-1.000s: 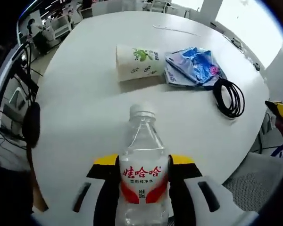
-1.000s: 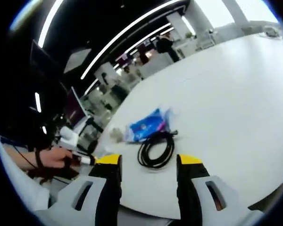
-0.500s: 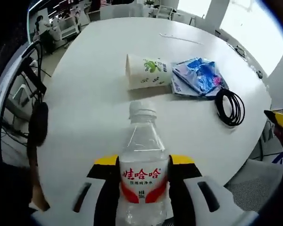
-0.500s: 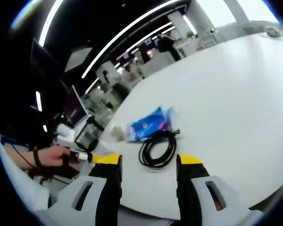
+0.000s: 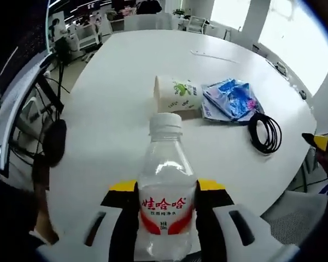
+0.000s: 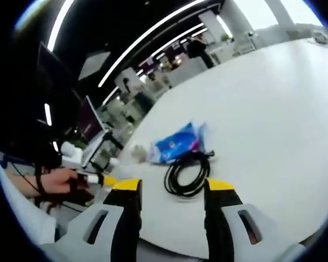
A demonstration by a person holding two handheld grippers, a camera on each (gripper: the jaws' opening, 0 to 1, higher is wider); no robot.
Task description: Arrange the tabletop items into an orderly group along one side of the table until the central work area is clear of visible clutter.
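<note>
L gripper [image 5: 167, 191] has the water bottle [image 5: 165, 185] clamped between its jaws, upright, cap up, label facing the cam. Bottle's off the table [image 5: 115, 82] as far as I can tell, tho the base is hidden below the jaws, so can't be sure.

Ahead of it on the white top: paper cup [image 5: 177, 94] lying on its side, long axis running across the view, mouth toward the left. Blue packet [image 5: 229, 98] just beside the cup's base end, touching or nearly. Black cable coil [image 5: 264, 132] near the packet, closer to the table edge.

R gripper [image 6: 167, 188] — jaws wide apart, nothing between them. Coil [image 6: 187, 173] sits straight ahead of it, just past the tips; packet [image 6: 177, 143] beyond that. Small pale thing beside the packet is prob the cup, too blurry to call.

Key relation: the cup-packet-coil cluster lies dead ahead of the bottle and a bit right, so L looks set to carry it fwd and stand it next to the cup. R is nearer the coil, and it's the free one. Risk: tall bottle may tip when set down.
</note>
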